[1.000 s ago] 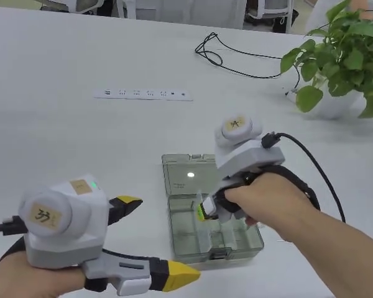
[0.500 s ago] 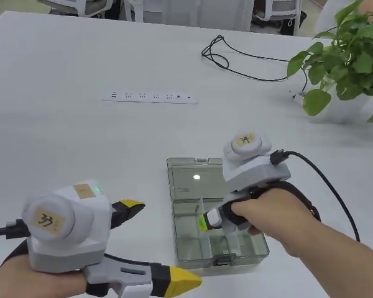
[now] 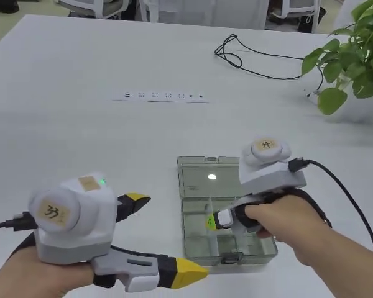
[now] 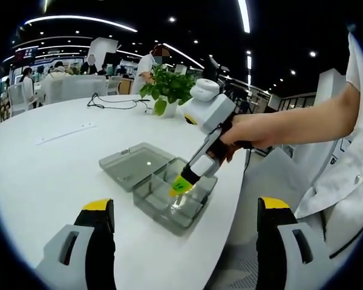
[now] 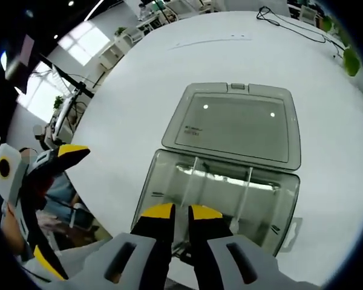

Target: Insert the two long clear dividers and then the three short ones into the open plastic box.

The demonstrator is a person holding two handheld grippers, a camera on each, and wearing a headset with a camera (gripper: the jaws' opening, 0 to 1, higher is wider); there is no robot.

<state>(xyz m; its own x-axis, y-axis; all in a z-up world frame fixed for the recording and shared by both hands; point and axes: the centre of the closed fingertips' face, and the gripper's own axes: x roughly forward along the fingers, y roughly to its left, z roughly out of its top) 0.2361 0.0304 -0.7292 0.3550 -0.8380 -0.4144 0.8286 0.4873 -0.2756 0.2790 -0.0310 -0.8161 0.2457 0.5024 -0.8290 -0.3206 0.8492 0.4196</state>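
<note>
At 7 o'clock in the head view the left gripper (image 3: 163, 237) hangs over the white table (image 3: 81, 136). Its yellow-tipped jaws are spread wide with nothing between them and point toward 3 o'clock. Just to its right, near 5 o'clock, lies the plastic box (image 3: 261, 247). The base's long axis runs from 9 to 3 o'clock, and the lid (image 3: 199, 177) lies flat open off the far edge, toward 12. The right gripper (image 3: 211, 221) comes in from 4 o'clock, held in a hand (image 3: 286, 217), with its tips down inside the base. Farther out lie a white power strip (image 3: 163, 96) at 11 o'clock, a black cable (image 3: 236, 59) at 1 and a potted plant (image 3: 351, 56) at 2, all well apart from the box.

The left gripper view looks out between its own wide jaws. It shows from the side the right gripper tilted steeply down, its green-yellow tips dipped into the base. It also takes in people (image 4: 146, 69) in the room behind.

The right gripper view gives the inside of the base. Its jaws are drawn narrow onto the near end of a clear divider (image 5: 192, 181). The divider stands on edge with its long axis from 12 to 6 o'clock, across the base's shorter way, pointing at the hinge side. A second divider (image 5: 244, 196) stands parallel to it toward 3 o'clock. Whether the pale line along the hinge wall is another divider I cannot tell
</note>
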